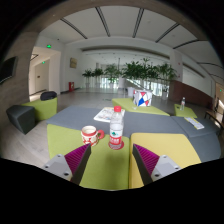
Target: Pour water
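A clear water bottle (117,127) with a red cap and red label stands upright on a yellow-green table (105,170), just beyond my fingers. A white mug (91,134) with a red band and red handle stands next to it, on its left. My gripper (112,160) is open and empty; its two purple pads (70,158) stand wide apart. The bottle lies ahead of the gap between them, apart from both fingers.
The table's far edge lies just behind the bottle and mug. Beyond it are a grey floor, yellow-green seats (45,106), a dark armchair (21,118), a white table with papers (110,114), a red-white-blue object (143,98) and potted plants (140,72).
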Available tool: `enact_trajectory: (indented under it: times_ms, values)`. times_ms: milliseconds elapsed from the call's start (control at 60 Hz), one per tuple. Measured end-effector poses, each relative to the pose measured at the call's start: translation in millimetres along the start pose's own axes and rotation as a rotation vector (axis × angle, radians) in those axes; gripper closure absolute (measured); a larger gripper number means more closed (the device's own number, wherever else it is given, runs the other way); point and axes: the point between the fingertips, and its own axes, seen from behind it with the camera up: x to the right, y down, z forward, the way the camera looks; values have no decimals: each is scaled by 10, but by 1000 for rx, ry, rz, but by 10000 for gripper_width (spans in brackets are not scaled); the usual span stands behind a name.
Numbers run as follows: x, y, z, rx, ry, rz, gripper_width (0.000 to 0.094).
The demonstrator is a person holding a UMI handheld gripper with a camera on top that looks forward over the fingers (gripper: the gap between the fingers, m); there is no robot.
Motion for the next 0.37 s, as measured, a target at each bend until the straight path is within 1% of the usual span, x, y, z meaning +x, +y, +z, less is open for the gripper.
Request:
enact_trajectory:
  times_ms: [200,367]
  values:
    - [-47,-18,-561,14,-16,23,81]
    - [12,15,-798,33,1,42,81]
